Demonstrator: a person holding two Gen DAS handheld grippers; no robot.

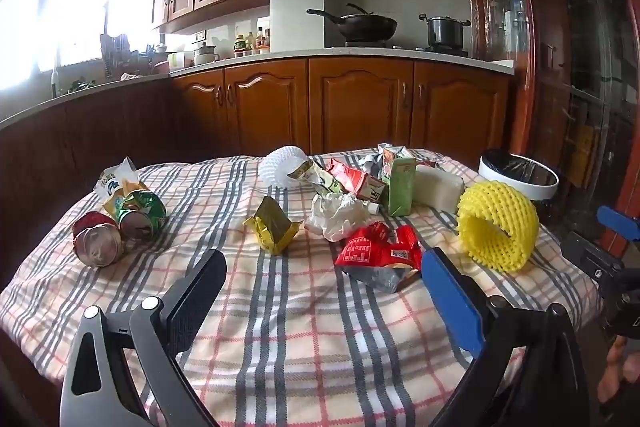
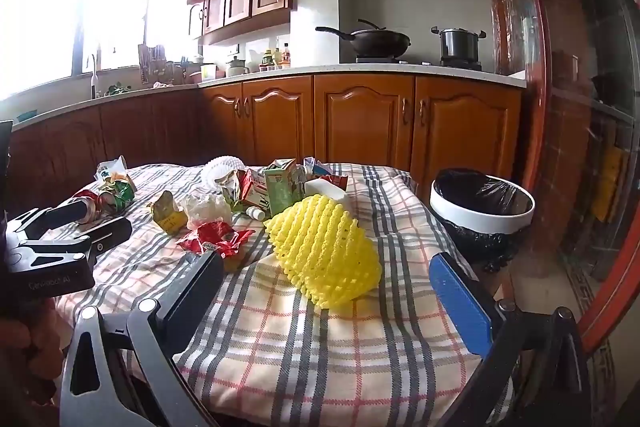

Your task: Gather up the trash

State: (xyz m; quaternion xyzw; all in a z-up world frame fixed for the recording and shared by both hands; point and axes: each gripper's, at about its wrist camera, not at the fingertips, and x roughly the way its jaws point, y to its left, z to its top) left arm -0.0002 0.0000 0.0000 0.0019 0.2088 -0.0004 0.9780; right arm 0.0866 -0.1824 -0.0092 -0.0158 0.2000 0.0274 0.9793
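Left gripper [image 1: 320, 267] at the bottom of the left wrist frame, jaws wide apart and gripping nothing, black finger [image 1: 196, 301] at lower left, blue finger [image 1: 454, 301] at lower right, poised above the checked tablecloth [image 1: 288, 339]. Between and just beyond the fingertips, a red snack wrapper [image 1: 376, 251]; above it near frame centre, crumpled white plastic [image 1: 336, 215] and an olive-yellow packet [image 1: 274, 229]. Toward the left edge, two crushed cans side by side, one red [image 1: 96, 239], one green [image 1: 140, 213], with a torn white wrapper [image 1: 116, 179] just behind. Farther back at centre, a white foam net [image 1: 282, 167], a red carton [image 1: 354, 181], a green carton [image 1: 398, 185] standing upright, and a white block [image 1: 436, 189] beside it. At the right, a yellow foam net [image 1: 496, 225] lying on its side; behind it off the cloth's corner, a white-rimmed trash bin [image 1: 518, 173] lined with a black bag. Right gripper [image 2: 326, 277] at the bottom of the right wrist frame, jaws likewise spread with nothing held, the yellow foam net just ahead in the middle of that frame, the bin at right, the other gripper at the left edge.
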